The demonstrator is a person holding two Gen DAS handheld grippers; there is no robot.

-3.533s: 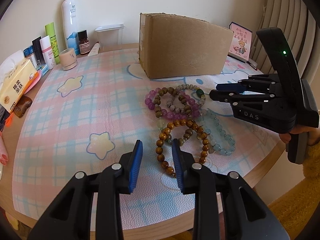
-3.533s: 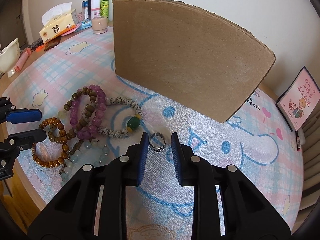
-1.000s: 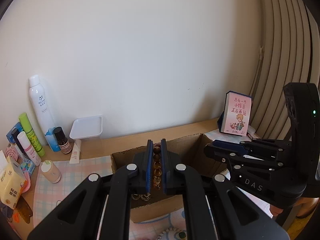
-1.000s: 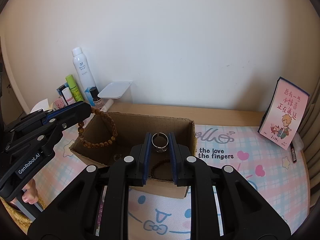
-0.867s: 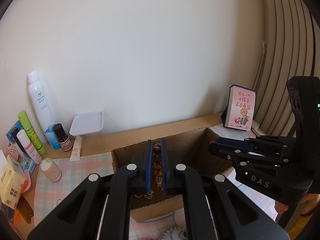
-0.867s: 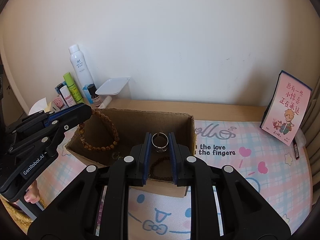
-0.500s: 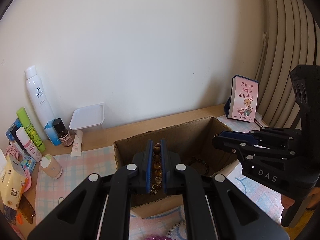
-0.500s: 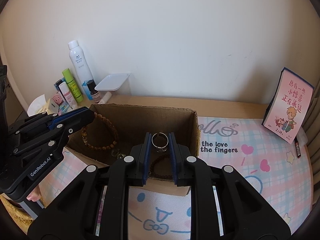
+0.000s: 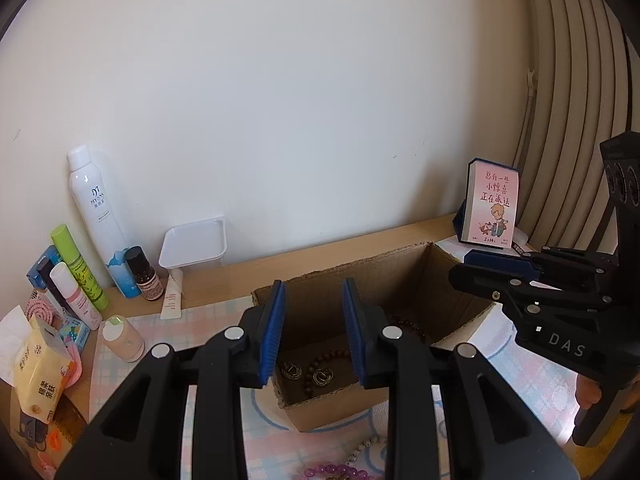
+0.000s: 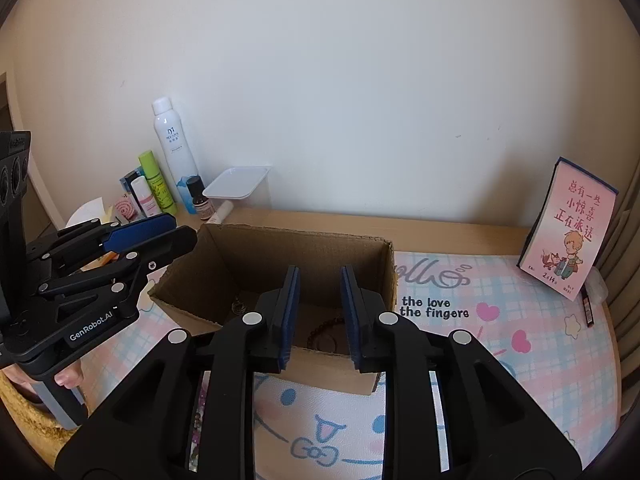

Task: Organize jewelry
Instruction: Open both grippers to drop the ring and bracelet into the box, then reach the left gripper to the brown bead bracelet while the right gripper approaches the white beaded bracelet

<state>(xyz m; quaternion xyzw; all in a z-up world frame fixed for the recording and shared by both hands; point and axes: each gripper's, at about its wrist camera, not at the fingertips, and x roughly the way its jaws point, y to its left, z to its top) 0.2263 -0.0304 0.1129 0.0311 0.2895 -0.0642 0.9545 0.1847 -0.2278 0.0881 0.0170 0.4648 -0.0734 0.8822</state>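
Both sets of jaws are spreading apart right now with nothing between the blue pads: the left gripper is hanging over the near corner of the cardboard box, and the right gripper is doing the same over the box's front wall in its own view. Looking down past the left pads, the jewelry is sitting on the box floor: a couple of small metal rings at about 6 o'clock under the gap, a brown bead bracelet curling just beside them, and a darker bead bracelet off toward 3 o'clock. More stuff is waiting outside: a purple bead bracelet is peeking in at 6 o'clock on the pink plaid mat, right below the box. My guess on handling: those bead strands are light and floppy, so they're going to drape and swing, and the round beads are slick, so I'd be pinching across one or two beads on the near arc instead of trying to scoop the whole loop. Rings are tiny, hard and rolly, so I'd be grabbing across the band, flat sides against the pads. At 9 o'clock the white spray bottle and other toiletries are just clutter, well apart from the box.
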